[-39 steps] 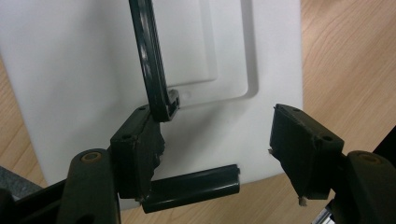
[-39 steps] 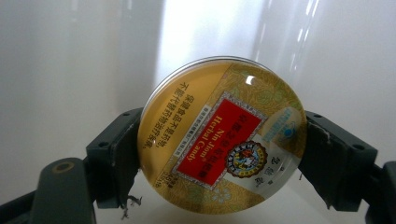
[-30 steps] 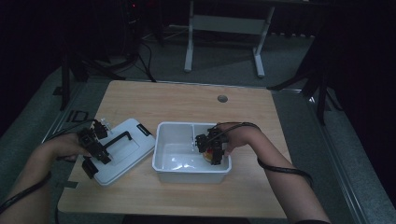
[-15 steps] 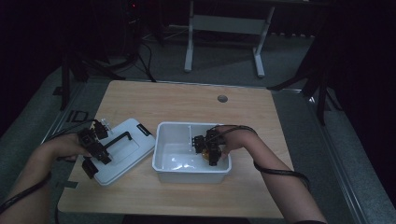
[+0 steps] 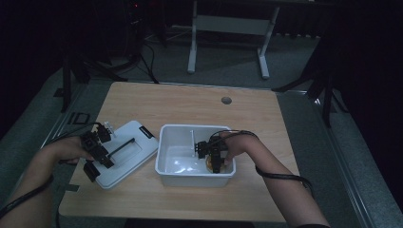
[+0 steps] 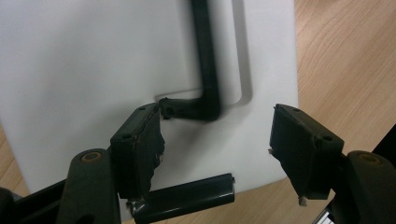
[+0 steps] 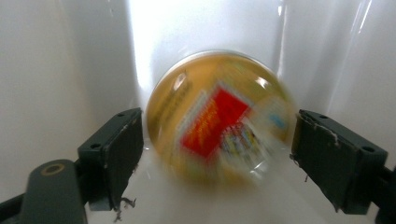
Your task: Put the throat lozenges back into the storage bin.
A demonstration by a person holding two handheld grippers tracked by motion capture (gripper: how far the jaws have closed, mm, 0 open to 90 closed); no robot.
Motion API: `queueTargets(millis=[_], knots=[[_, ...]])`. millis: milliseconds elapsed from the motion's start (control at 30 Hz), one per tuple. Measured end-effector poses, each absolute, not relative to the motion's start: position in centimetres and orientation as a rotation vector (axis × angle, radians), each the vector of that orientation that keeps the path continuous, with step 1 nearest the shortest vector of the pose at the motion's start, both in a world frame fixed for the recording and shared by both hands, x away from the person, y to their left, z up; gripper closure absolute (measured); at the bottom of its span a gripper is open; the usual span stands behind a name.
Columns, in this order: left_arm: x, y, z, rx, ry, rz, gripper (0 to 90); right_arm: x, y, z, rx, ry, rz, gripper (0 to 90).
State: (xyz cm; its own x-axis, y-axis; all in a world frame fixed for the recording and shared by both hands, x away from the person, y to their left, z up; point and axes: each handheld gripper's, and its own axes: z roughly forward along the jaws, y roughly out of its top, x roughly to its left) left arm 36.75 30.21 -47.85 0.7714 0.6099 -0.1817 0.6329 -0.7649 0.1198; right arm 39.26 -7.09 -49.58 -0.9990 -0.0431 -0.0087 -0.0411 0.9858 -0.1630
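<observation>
A white bin stands at the table's middle. At its near right corner lies a round yellow container with a red label, blurred in the right gripper view and also seen as the yellow container. My right gripper reaches down into the bin, open, with one jaw on each side of the container and close to it. The white lid with a black handle lies left of the bin. My left gripper hovers open over the lid's near end, its left jaw beside the handle's end.
A black latch sits at the lid's near edge. A thin divider stands inside the bin. The table has a round hole at the back. A desk frame and cables lie on the floor beyond.
My right gripper has sunk lower into the bin toward its near wall and the yellow container. The left gripper and the lid have stayed put.
</observation>
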Motion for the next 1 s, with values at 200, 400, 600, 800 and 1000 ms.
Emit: queueTargets(millis=[200, 400, 600, 800, 1000], knots=[[36.7, 30.2, -47.8, 2.788, 0.989, -0.198, 33.3, 39.1, -7.4, -48.2, -0.068, 3.118, -0.190, 11.3], [36.8, 29.7, -47.9, 2.786, 0.973, -0.203, 33.3, 39.0, -8.4, -45.0, -0.046, 3.074, -0.005, 11.3], [36.9, 29.4, -48.0, 2.791, 0.974, -0.195, 33.3, 38.6, -11.8, -39.9, 0.037, 3.016, 0.212, 11.3], [37.2, 28.4, -47.4, 2.776, 0.966, -0.144, 33.5, 39.1, -16.1, -38.8, 0.165, 2.971, 0.265, 11.4], [37.1, 26.9, -47.3, 2.795, 0.905, -0.158, 44.2, 39.2, -18.8, -39.6, 0.229, 2.974, 0.250, 12.3]])
